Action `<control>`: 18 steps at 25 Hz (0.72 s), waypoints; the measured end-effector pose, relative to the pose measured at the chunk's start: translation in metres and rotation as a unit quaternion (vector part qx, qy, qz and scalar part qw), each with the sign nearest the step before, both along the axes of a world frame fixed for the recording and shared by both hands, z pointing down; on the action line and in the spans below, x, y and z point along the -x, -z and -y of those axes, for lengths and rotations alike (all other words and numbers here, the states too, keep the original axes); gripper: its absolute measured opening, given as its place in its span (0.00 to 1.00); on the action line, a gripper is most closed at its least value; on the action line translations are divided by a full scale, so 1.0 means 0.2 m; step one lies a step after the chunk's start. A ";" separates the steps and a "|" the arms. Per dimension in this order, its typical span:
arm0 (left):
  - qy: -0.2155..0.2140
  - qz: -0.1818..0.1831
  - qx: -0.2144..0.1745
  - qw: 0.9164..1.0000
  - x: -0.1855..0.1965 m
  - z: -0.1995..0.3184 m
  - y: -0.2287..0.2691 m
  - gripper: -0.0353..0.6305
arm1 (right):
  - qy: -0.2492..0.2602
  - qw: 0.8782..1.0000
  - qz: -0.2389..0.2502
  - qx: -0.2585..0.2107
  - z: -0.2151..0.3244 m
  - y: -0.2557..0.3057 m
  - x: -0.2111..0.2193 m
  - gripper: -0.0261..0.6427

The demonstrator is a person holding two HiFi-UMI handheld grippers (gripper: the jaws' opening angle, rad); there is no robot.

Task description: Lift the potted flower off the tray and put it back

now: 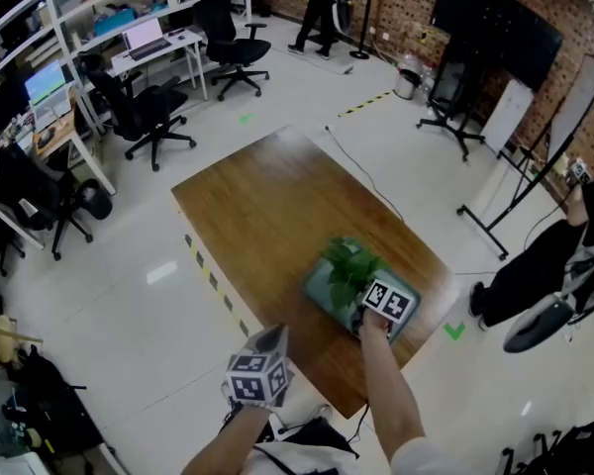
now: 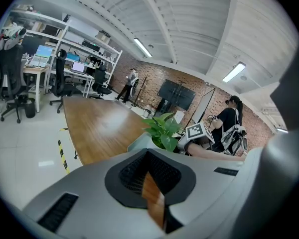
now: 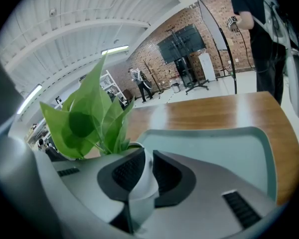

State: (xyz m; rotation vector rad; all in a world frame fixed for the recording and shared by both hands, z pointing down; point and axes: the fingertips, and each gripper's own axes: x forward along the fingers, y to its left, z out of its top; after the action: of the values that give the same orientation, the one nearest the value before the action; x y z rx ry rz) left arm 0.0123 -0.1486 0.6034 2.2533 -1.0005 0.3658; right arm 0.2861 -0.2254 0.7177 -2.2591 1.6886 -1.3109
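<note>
Inside the right claw (image 3: pixel 148 156), I read the jaws slightly apart astride the white rim of the potted flower (image 3: pixel 89 116), with no clamping evident. The pot appears seated in the pale green tray (image 3: pixel 229 153), near the end of the desk (image 3: pixel 209 108). The left claw (image 2: pixel 150 180) hangs beyond the desk edge, narrowly parted and empty. Hazard: if I withdraw at an angle, a pad may snag the rim, tipping the pot or dragging the tray toward the edge.

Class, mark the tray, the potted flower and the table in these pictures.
tray (image 3: pixel 224 151): right gripper view, bare floor.
potted flower (image 3: pixel 82 123): right gripper view, large leaf.
table (image 1: pixel 267 206): head view, bare wooden top.
</note>
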 end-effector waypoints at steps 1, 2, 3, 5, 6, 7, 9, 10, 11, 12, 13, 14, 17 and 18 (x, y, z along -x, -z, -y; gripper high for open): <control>-0.001 0.000 0.000 1.000 0.00 0.00 0.00 0.05 | 0.000 1.000 0.000 0.001 0.00 0.00 0.00 0.16; -0.002 0.000 -0.001 1.000 -0.01 0.00 0.01 0.05 | 0.001 1.000 -0.001 0.000 -0.01 0.00 -0.01 0.16; -0.003 0.000 -0.002 1.000 -0.01 0.00 0.01 0.05 | 0.000 1.000 -0.002 -0.002 -0.01 0.02 -0.01 0.16; -0.006 -0.001 -0.004 1.000 -0.02 0.00 0.01 0.05 | -0.005 1.000 -0.004 -0.008 -0.04 0.05 -0.03 0.16; -0.006 -0.002 -0.006 1.000 -0.03 0.00 0.02 0.05 | -0.008 1.000 -0.005 -0.013 -0.05 0.07 -0.04 0.16; -0.007 -0.001 -0.007 1.000 -0.03 0.00 0.02 0.05 | -0.009 1.000 -0.006 -0.019 -0.07 0.10 -0.06 0.16; -0.008 0.000 -0.011 1.000 -0.04 0.00 0.02 0.05 | -0.004 1.000 -0.013 -0.028 -0.10 0.16 -0.07 0.16; -0.009 0.000 -0.013 1.000 -0.05 0.00 0.03 0.05 | 0.004 0.999 -0.018 -0.030 -0.13 0.20 -0.06 0.16; -0.010 -0.002 -0.015 1.000 -0.06 0.00 0.04 0.05 | 0.016 0.999 -0.024 -0.032 -0.15 0.23 -0.04 0.16; -0.011 -0.004 -0.017 1.000 -0.06 0.00 0.05 0.05 | 0.032 0.998 -0.034 -0.032 -0.18 0.27 -0.02 0.15; -0.013 -0.006 -0.019 1.000 -0.07 0.00 0.07 0.05 | 0.050 0.997 -0.046 -0.032 -0.21 0.31 0.01 0.13; -0.016 -0.008 -0.023 1.000 -0.08 -0.01 0.08 0.05 | 0.068 0.995 -0.061 -0.032 -0.24 0.35 0.04 0.11; -0.024 -0.013 -0.037 0.999 -0.10 -0.01 0.13 0.05 | 0.112 0.989 -0.094 -0.036 -0.33 0.48 0.13 0.11; -0.026 -0.014 -0.042 0.999 -0.11 -0.01 0.15 0.05 | 0.122 0.987 -0.100 -0.040 -0.36 0.52 0.16 0.10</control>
State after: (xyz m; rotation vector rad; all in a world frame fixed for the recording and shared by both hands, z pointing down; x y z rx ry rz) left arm 0.0344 -0.1467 0.5741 2.3576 -0.9598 0.3199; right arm 0.2542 -0.1536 0.6127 -2.2624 2.1017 -1.0567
